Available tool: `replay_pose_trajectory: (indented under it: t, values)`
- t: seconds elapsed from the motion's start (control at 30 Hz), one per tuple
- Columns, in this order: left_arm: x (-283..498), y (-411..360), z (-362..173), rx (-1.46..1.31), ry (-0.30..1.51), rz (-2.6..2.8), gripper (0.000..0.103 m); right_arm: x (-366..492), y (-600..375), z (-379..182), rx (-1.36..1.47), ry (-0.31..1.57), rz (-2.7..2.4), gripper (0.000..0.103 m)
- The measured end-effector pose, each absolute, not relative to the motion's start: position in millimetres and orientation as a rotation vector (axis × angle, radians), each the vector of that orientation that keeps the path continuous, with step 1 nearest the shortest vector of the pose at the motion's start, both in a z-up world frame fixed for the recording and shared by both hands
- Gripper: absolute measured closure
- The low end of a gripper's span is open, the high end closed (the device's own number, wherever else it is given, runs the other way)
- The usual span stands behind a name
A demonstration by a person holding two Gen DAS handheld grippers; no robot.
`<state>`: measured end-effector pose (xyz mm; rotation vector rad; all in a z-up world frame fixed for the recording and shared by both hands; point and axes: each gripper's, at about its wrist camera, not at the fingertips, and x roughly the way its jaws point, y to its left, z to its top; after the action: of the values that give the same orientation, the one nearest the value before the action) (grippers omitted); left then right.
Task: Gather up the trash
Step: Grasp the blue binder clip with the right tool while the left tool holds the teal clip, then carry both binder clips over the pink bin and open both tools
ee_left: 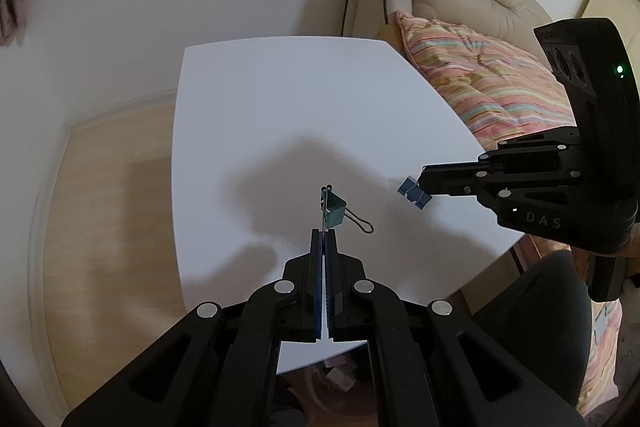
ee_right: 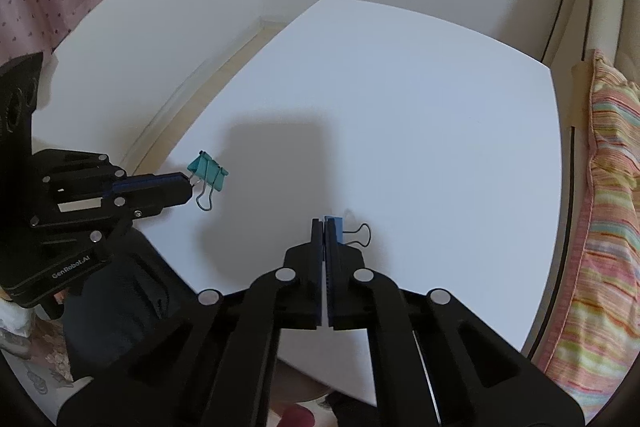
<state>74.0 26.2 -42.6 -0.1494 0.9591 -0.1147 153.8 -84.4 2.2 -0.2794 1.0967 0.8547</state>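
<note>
White table (ee_left: 280, 107) is otherwise bare: left gripper (ee_left: 324, 233) pinches the teal binder clip (ee_left: 335, 213), right gripper (ee_right: 324, 223) apparently clamps the blue binder clip (ee_right: 338, 229); disposal remains.

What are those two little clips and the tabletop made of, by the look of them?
Green binder clip: painted metal body, shiny bare wire handles. Blue binder clip: likely the same, with dark wire loops. Table: smooth matte white surface, perhaps laminate; hard to say.

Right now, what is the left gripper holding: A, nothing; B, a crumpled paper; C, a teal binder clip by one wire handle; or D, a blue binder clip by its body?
C: the left gripper has its jaws shut on a wire handle of the teal binder clip, which hangs off the table.
</note>
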Motion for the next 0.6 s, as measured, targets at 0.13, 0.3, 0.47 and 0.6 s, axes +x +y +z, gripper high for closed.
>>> replay_pose_trajectory:
  t: [0.13,0.3,0.47,0.6]
  values:
    - [64,19,-36,-0.132,0.950,-0.127,0.102,144,-93,14,-0.258,1.075,0.846,0.102]
    - [47,10,-28,-0.112,0.939,-0.141,0.102,121,-108,29,-0.248,1.046,0.841,0.102]
    - [26,-1,-20,-0.087,0.924,-0.147,0.102,94,-123,39,-0.246,1.022,0.843,0.102]
    - [12,-9,-16,-0.071,0.914,-0.149,0.102,73,-132,45,-0.251,1.004,0.852,0.102]
